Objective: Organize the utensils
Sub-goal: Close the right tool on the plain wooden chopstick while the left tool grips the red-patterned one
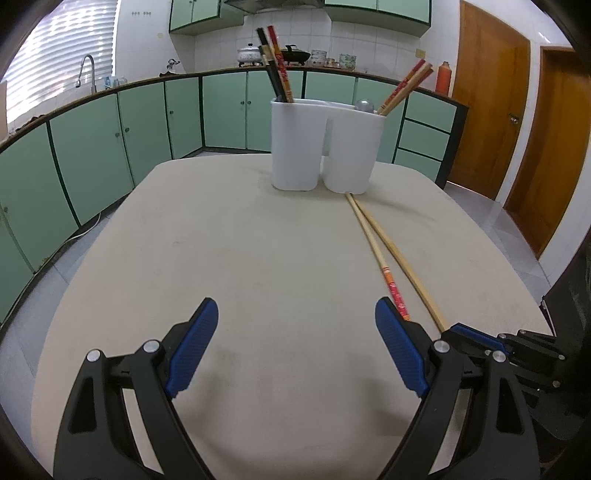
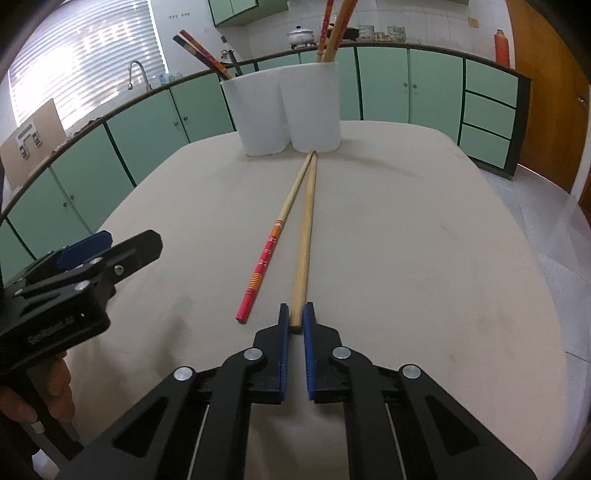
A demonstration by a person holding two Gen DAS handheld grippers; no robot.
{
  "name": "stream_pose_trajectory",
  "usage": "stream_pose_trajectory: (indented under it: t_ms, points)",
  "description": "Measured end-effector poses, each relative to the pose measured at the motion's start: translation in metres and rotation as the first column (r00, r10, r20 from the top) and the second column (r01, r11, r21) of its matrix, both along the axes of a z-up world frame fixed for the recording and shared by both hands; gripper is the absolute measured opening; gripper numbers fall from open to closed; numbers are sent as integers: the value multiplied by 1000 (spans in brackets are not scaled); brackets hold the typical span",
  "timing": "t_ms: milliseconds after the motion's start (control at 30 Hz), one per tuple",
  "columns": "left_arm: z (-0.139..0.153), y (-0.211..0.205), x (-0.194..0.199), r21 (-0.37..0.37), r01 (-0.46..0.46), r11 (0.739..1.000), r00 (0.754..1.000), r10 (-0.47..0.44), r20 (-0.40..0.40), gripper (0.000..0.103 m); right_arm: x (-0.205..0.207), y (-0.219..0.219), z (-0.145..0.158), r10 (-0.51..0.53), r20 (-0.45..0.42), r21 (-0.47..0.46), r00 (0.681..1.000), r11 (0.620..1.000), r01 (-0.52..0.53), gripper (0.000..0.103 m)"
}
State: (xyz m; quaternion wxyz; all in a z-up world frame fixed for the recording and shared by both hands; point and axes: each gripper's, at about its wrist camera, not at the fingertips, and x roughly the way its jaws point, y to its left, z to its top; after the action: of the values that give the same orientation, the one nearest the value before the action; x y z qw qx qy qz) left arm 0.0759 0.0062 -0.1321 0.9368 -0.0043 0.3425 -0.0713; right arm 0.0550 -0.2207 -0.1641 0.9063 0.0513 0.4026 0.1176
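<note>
**Right claw grips plain chopstick in front of the white holder**

A white two-compartment utensil holder [image 2: 288, 110] stands at the far end of the beige tabletop [image 2: 424, 240]. Its left compartment carries dark and red-patterned chopsticks [image 2: 201, 53] leaning left; its right compartment carries light wooden and red-printed chopsticks [image 2: 334, 29].

Two loose chopsticks lie on the tabletop with their thin tips together, just at the foot of the holder's right compartment, spreading apart as they run away from it. The red-handled chopstick [image 2: 275, 240] lies free, to the left of its partner. The plain wooden chopstick [image 2: 306, 236] has its thick end pinched between the blue pads of the right claw [image 2: 296, 317], whose jaws are drawn narrow around it.

The left claw [image 1: 297, 321] hangs over the tabletop on the near side from the holder, its blue pads [image 1: 194, 350] spread wide with nothing between them. In the left wrist view, the red-handled chopstick's end passes behind this claw's right-hand pad.
</note>
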Motion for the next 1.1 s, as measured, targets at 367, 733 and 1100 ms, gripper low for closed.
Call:
stream_pose_trajectory:
  t_ms: [367, 733, 1100]
  points:
    - [-7, -43, -3, -32, 30, 999, 999, -31, -22, 73, -1, -41, 13, -80, 51, 14, 995, 997, 80, 7]
    - [-30, -63, -5, -57, 41, 998, 991, -48, -127, 47, -9, -58, 21, -92, 95, 41, 991, 995, 88, 7]
    - [-30, -68, -7, -55, 63, 996, 989, -70, -127, 5, -10, -58, 20, -89, 90, 49, 992, 995, 85, 7]
